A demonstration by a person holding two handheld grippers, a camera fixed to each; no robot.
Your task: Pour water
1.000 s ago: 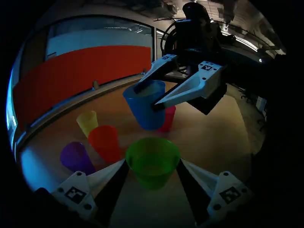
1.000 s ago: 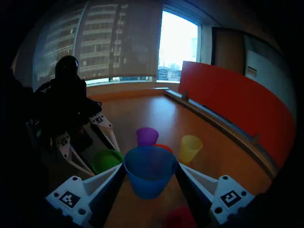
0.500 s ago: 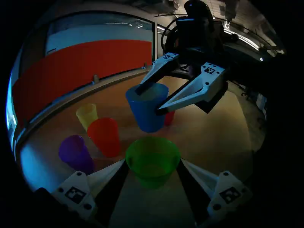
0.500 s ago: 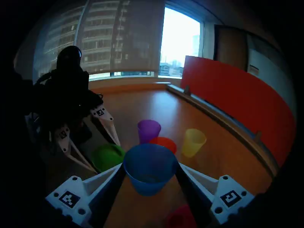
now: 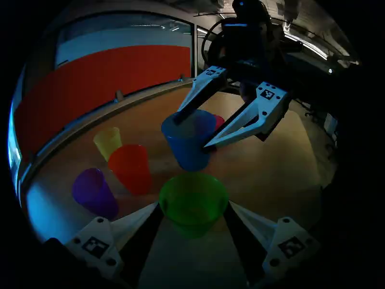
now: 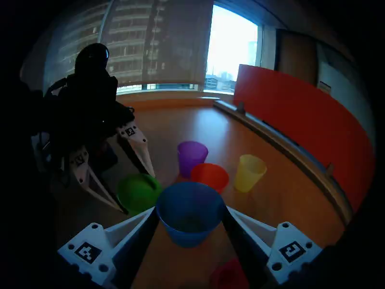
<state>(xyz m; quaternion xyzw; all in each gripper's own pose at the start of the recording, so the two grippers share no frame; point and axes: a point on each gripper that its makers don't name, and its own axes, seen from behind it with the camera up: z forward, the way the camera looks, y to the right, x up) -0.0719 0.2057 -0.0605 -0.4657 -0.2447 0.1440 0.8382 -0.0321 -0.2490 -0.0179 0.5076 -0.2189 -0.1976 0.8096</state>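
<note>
Since one second ago, the right claw (image 5: 193,131) with its blue cup (image 5: 187,144) has come lower and nearer to the green cup (image 5: 192,197) in the left gripper view. In the right gripper view the standing cups now sit higher in the frame.

The left claw (image 5: 193,212) pinches the green cup at the bottom centre of its own view, one finger on each side, and the cup is upright. The right claw (image 6: 190,214) pinches the blue cup (image 6: 190,221) in the same way, also upright. Something pale lies at its bottom, but I cannot tell if it is water. The green cup (image 6: 138,192) and the left claw (image 6: 137,193) are just beside it, at the lower left.

Further out on the tabletop (image 5: 269,168) stand an orange cup (image 5: 130,166), a yellow cup (image 5: 108,142) and a purple cup (image 5: 94,192) at the left. A red cup (image 5: 219,120) is partly hidden behind the blue one.

I judge that the step in hand is bringing the two held cups together, and no pouring has begun. The next move calls for placing the blue rim over the green opening and then tilting slowly, while the green cup is kept level.
</note>
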